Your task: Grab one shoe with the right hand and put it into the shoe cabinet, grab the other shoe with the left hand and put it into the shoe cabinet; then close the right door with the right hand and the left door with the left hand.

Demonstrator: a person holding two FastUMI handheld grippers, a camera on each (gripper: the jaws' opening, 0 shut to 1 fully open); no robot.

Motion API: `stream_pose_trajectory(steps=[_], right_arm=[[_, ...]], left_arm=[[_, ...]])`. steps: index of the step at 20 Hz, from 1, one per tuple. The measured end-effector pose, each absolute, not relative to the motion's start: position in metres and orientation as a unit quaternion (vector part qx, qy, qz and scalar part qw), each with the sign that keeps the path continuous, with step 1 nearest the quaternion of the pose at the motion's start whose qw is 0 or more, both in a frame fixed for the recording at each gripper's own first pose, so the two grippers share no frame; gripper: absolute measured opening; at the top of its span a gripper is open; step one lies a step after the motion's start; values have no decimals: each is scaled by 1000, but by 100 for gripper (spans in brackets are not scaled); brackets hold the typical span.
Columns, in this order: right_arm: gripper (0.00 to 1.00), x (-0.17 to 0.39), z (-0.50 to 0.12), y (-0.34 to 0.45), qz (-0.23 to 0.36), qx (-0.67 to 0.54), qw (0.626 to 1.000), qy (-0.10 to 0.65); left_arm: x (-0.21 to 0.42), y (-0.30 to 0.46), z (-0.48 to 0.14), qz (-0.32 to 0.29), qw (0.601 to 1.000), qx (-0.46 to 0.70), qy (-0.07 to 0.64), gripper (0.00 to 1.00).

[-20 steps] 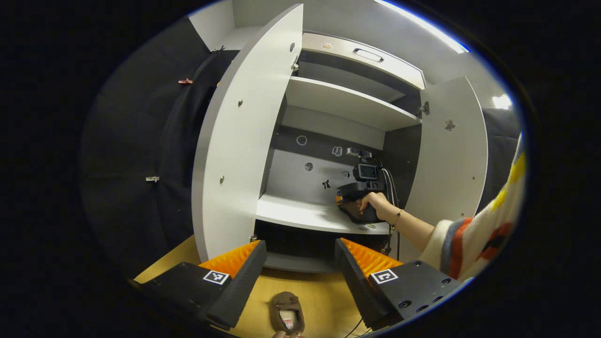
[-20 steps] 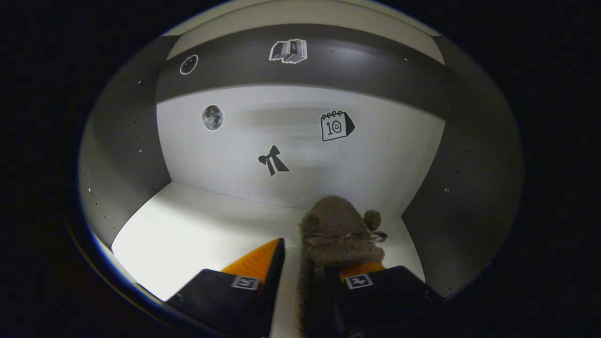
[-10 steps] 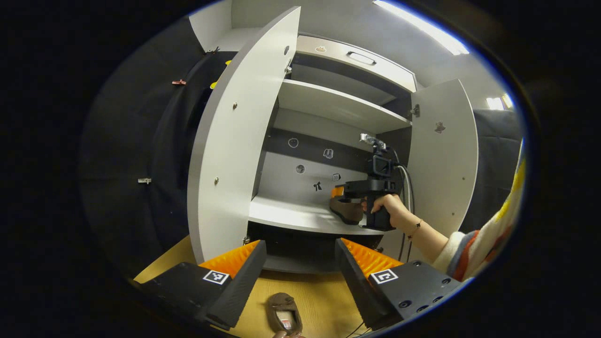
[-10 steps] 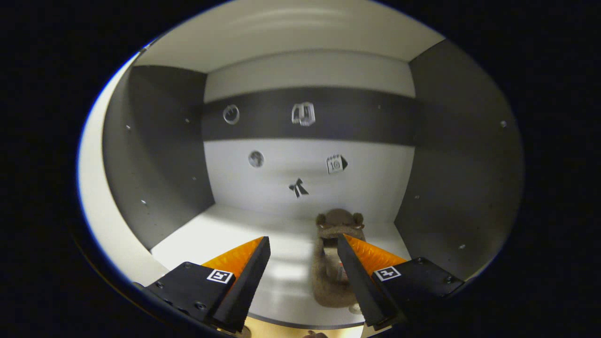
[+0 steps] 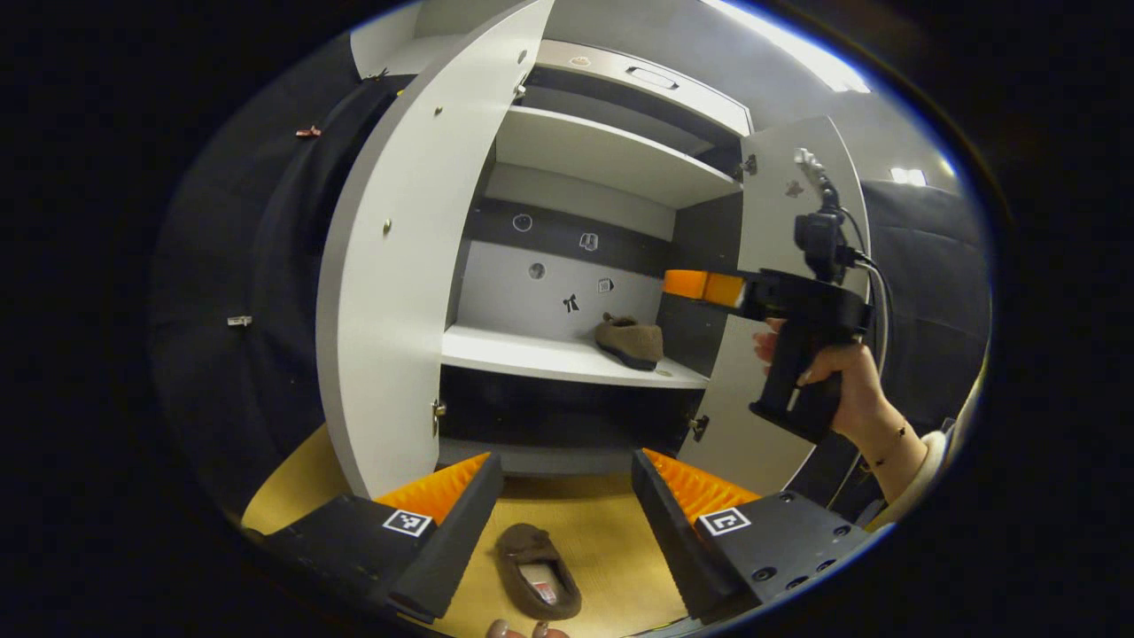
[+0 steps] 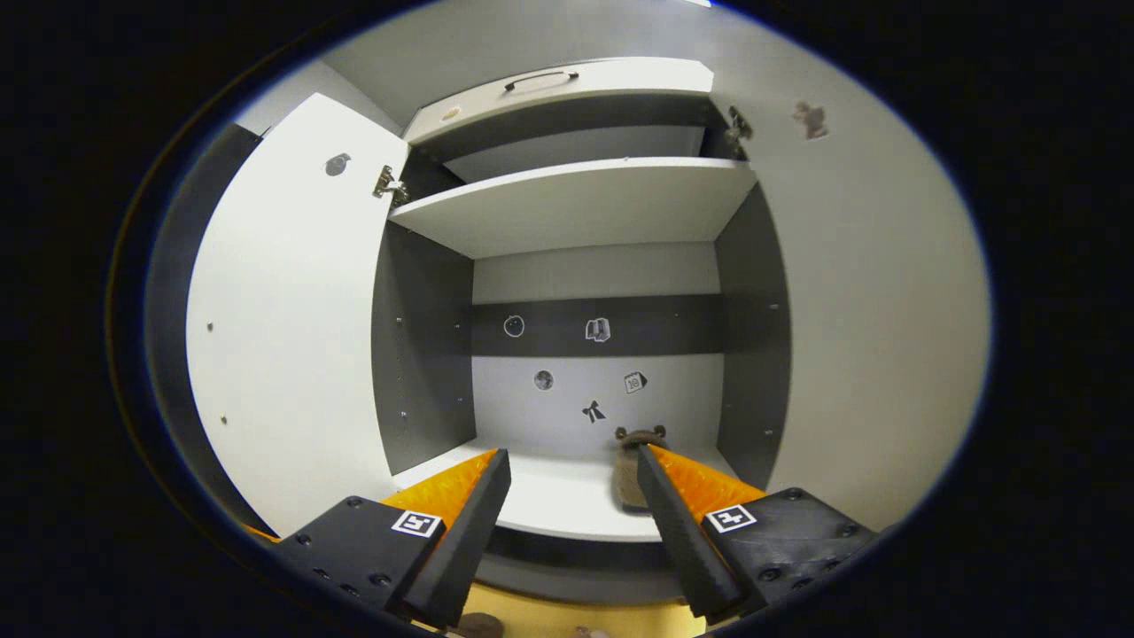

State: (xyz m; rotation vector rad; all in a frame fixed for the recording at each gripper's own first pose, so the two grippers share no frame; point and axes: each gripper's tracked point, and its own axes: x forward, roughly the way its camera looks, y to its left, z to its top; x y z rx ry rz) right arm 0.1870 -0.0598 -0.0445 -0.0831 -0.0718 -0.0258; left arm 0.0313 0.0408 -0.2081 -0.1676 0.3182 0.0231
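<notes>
One shoe point(image 5: 628, 340) sits on the cabinet point(image 5: 611, 159) shelf, the other point(image 5: 538, 570) on the floor between the spread left tool point(image 5: 567, 496); the right tool point(image 6: 571, 496), also spread, risks bumping the right door point(image 5: 780, 230) beside it.

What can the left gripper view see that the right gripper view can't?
The left gripper view has a shoe on the floor between the open left gripper, and the right gripper held up in a hand. The right gripper view looks past the right gripper's own spread jaws straight into the cabinet. Both have the shoe on the shelf, both open doors and the stickers on the back wall.
</notes>
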Motion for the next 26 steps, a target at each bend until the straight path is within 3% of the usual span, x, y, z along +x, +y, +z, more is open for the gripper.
stream_pose_trajectory(steps=[6, 14, 25, 26], right_arm=[[92, 118, -91, -80, -57, -24, 998, -4], [93, 79, -134, -109, -89, -15, 995, 34], [93, 92, -175, -104, -51, -85, 992, 77], [93, 95, -177, -104, -49, -84, 992, 80]], left_arm=[[12, 42, -326, 13, 966, -89, 241, 94], [29, 57, -435, 43, 957, -76, 277, 92], [65, 82, -496, 61, 951, -66, 295, 70], [69, 85, -499, 64, 951, -62, 295, 73]])
